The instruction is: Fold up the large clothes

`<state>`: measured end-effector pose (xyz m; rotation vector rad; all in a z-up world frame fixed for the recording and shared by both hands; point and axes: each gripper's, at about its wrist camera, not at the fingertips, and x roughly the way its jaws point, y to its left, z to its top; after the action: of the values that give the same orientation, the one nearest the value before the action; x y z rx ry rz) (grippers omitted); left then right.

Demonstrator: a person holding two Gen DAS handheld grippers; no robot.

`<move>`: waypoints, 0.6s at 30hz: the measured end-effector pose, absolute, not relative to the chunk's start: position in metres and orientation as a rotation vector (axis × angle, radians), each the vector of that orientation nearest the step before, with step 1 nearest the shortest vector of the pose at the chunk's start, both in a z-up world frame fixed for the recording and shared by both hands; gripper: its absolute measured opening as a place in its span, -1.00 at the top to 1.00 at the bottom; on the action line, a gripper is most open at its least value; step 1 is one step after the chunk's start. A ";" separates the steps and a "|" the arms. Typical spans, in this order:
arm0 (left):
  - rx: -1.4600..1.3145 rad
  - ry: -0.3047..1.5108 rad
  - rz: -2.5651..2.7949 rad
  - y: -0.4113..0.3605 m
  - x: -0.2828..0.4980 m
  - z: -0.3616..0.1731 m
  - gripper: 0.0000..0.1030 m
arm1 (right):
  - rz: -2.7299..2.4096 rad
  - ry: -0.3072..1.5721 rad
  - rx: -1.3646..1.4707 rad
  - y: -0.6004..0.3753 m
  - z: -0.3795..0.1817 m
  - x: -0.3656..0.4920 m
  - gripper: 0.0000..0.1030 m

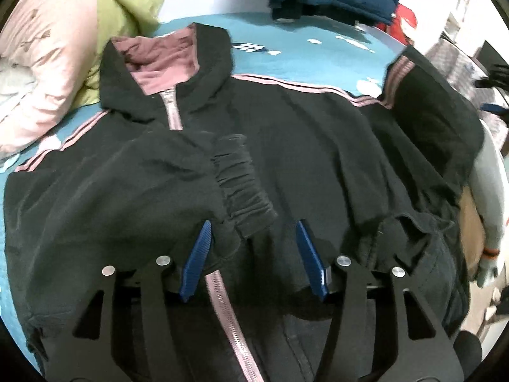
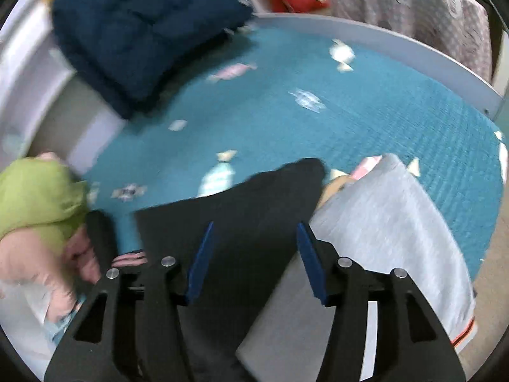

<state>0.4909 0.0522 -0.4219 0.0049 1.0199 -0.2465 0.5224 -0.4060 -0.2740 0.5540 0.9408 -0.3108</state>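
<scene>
The black jacket lies spread on the bed, one sleeve cuff folded across its zipper for folding, below both empty, open tools, left tool and right tool.

Looking like a home bedroom: teal patterned bedspread covering a white-framed bed, pillows and a blue puffer jacket lying about.

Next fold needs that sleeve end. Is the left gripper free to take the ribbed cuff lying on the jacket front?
Probably yes: the left gripper is open and empty, and the cuff lies on top, uncovered, just ahead of it.
</scene>
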 end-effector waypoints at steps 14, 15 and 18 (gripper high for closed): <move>-0.149 0.967 -0.431 0.070 0.463 -0.401 -0.21 | -0.277 0.961 0.709 -0.439 -0.326 0.547 0.89; -0.148 0.949 -0.409 0.079 0.460 -0.397 -0.21 | -0.276 0.922 0.683 -0.435 -0.320 0.544 0.89; -0.171 0.921 -0.295 0.121 0.453 -0.387 -0.21 | -0.253 0.755 0.558 -0.409 -0.283 0.525 0.90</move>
<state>0.4529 0.1211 -0.3872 -0.1714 0.9209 -0.2945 0.5250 -0.4092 -0.2834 0.5576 0.7550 -0.2534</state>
